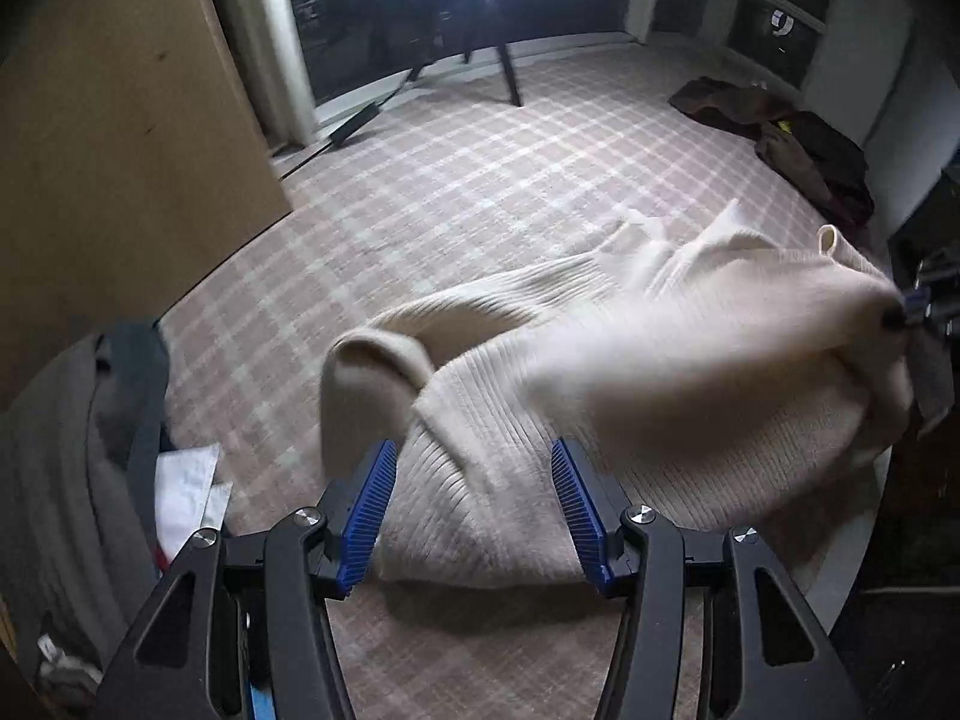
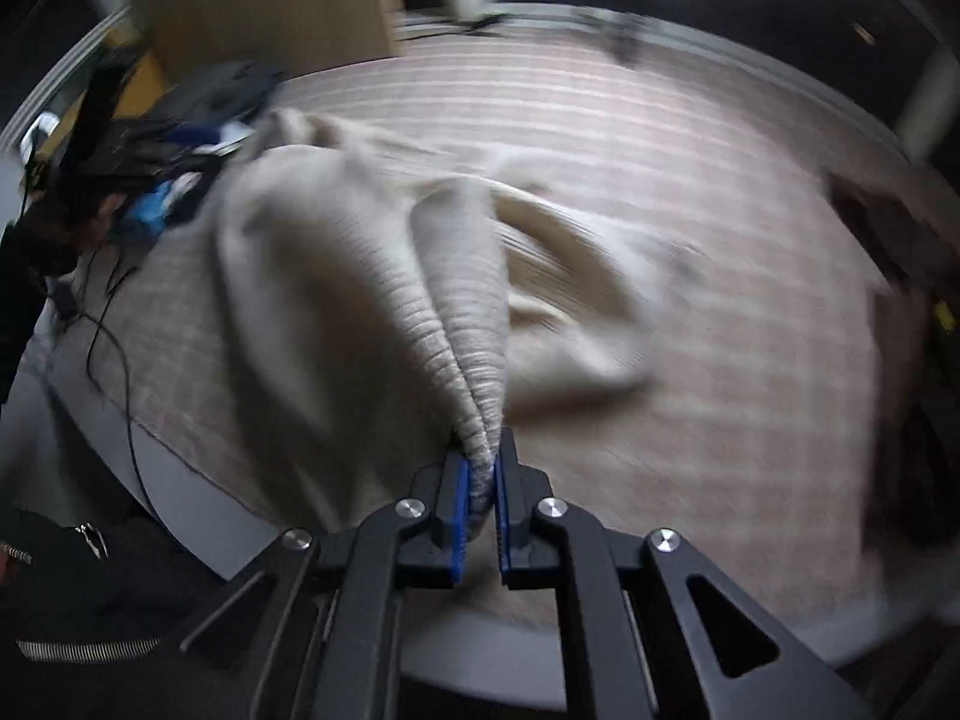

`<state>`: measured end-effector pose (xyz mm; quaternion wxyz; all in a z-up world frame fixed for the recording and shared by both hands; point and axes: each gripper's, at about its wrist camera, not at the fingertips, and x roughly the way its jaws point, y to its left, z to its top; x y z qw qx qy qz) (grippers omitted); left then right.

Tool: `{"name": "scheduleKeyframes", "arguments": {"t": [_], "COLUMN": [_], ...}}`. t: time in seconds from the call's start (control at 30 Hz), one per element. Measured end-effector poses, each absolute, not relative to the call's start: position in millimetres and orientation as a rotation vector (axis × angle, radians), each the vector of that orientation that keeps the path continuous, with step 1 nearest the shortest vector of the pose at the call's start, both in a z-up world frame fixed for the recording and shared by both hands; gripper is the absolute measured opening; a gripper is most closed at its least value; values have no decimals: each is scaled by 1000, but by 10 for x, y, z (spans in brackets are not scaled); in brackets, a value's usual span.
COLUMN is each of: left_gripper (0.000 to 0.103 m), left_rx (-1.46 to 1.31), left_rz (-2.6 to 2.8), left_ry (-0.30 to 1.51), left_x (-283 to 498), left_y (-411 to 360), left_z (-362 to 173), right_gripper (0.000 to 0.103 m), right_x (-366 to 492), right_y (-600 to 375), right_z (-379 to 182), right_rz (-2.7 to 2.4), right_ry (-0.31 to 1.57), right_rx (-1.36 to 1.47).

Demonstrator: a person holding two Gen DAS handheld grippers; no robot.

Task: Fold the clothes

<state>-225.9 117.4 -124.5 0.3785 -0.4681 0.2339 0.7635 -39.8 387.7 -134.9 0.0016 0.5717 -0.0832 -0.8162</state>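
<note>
A cream ribbed sweater (image 1: 600, 372) lies partly bunched on the plaid carpet (image 1: 420, 192). My left gripper (image 1: 473, 449) stands open just over the sweater's near corner. The cloth lies between its blue pads (image 1: 372, 510), which do not press on it. At the right edge of the left wrist view, my right gripper (image 1: 906, 307) pinches the sweater's far end and holds it lifted. The blurred right wrist view shows that gripper (image 2: 480, 450) shut on a ribbed fold of the sweater (image 2: 360, 276), which hangs away from it.
A grey garment pile (image 1: 66, 450) and white paper (image 1: 186, 492) lie at the left. Brown clothes (image 1: 792, 138) lie at the far right. A wooden panel (image 1: 120, 120) and tripod legs (image 1: 510, 78) stand behind. Cables (image 2: 114, 324) trail at the carpet's edge.
</note>
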Motion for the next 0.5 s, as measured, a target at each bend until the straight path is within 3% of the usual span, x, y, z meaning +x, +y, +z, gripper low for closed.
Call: {"name": "scheduleKeyframes", "arguments": {"t": [0.1,0.4,0.47,0.5], "left_gripper": [52,52,43,36], "left_rx": [-1159,-1263,-1298,-1315], "left_rz": [1899,1656,1619,1609], "left_ry": [672,836,807,784], "left_x": [-2276,-2475,-2476,-2471], "left_y": [1417,1873,1860,1844], "left_z": [-1298,-1761,-1840,-1861], "right_gripper": [7,8,12,19], "right_x": [-250,-343,-336,-325], "right_y": [4102,3967,3982,4008], "right_z": [-1441,-1680,-1676,-1664], "right_rz": [-2581,-2529,-2537,-2534], "right_ry": [-347,-346,-357,-366], "right_rx": [1848,1863,1854,1854]}}
